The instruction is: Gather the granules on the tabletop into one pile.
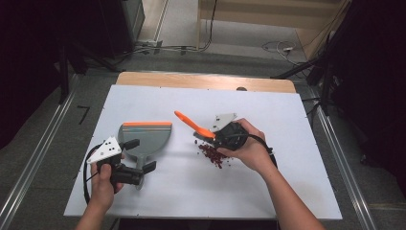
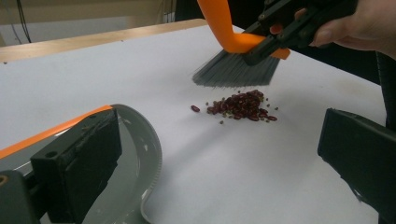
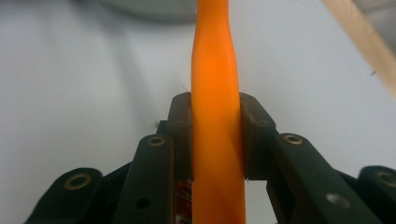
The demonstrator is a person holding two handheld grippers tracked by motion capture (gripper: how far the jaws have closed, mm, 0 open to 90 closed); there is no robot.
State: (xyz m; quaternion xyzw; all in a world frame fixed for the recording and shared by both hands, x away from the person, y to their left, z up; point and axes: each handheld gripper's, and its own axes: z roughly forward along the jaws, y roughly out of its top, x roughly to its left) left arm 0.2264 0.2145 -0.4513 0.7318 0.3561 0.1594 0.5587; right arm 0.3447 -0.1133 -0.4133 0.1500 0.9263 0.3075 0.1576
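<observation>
A grey dustpan [image 1: 146, 136] with an orange front edge lies on the white table top [image 1: 287, 187], left of centre. My left gripper [image 1: 140, 154] stands open at its near end, one jaw on each side of the handle. In the left gripper view the dustpan [image 2: 140, 149] sits by the left jaw and the jaws are far apart. My right gripper [image 1: 203, 134] is shut on the orange handle of a small brush [image 1: 189, 122]. Its grey bristles [image 2: 233, 70] hang just above a pile of red beans [image 2: 243, 105]. The handle [image 3: 215, 70] is clamped between both pads.
The bean pile [image 1: 213, 155] lies right of the dustpan, with bare white surface between them. A wooden strip [image 1: 206, 81] runs along the table's far edge. Cables lie on the floor beyond, and metal rails run along both sides.
</observation>
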